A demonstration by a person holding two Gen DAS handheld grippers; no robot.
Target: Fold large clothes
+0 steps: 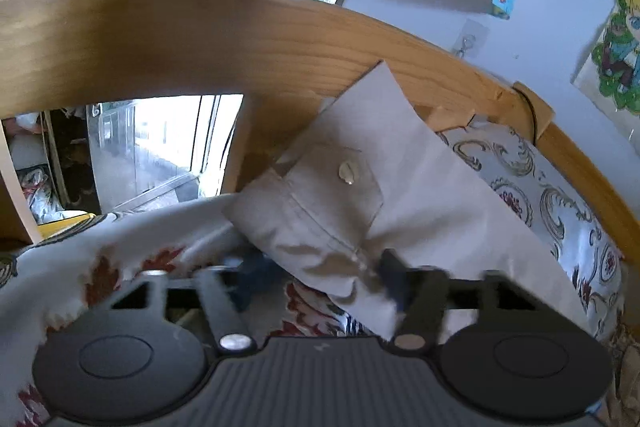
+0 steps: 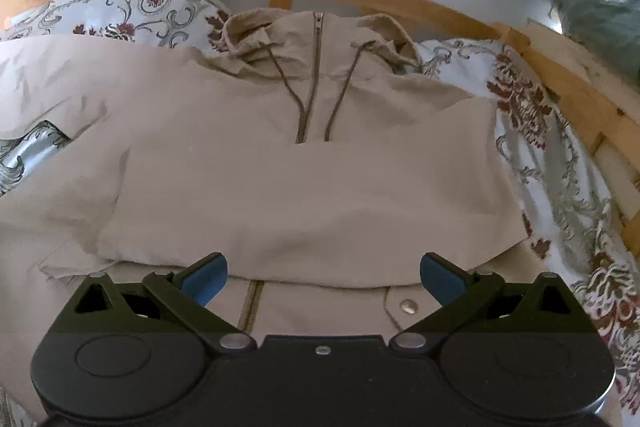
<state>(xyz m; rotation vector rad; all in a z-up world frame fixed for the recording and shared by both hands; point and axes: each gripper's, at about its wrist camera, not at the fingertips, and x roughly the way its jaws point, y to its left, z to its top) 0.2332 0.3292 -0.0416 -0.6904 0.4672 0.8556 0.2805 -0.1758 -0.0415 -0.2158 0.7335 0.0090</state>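
On the bed (image 2: 560,155), the jacket (image 2: 304,179) is lying flat; right gripper (image 2: 324,277) is hovering, jaws spread; left gripper (image 1: 320,279) is pinching the cuff (image 1: 344,211).

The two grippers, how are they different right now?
1. The left gripper has its blue pads closer together; the right gripper is spread wide open.
2. The left gripper has a beige sleeve cuff lying between its fingers; the right gripper has nothing between them and sits over the folded beige jacket.
3. The left gripper looks blurry; the right gripper looks sharp.

Both are black with blue pads, above the flowery bedspread.
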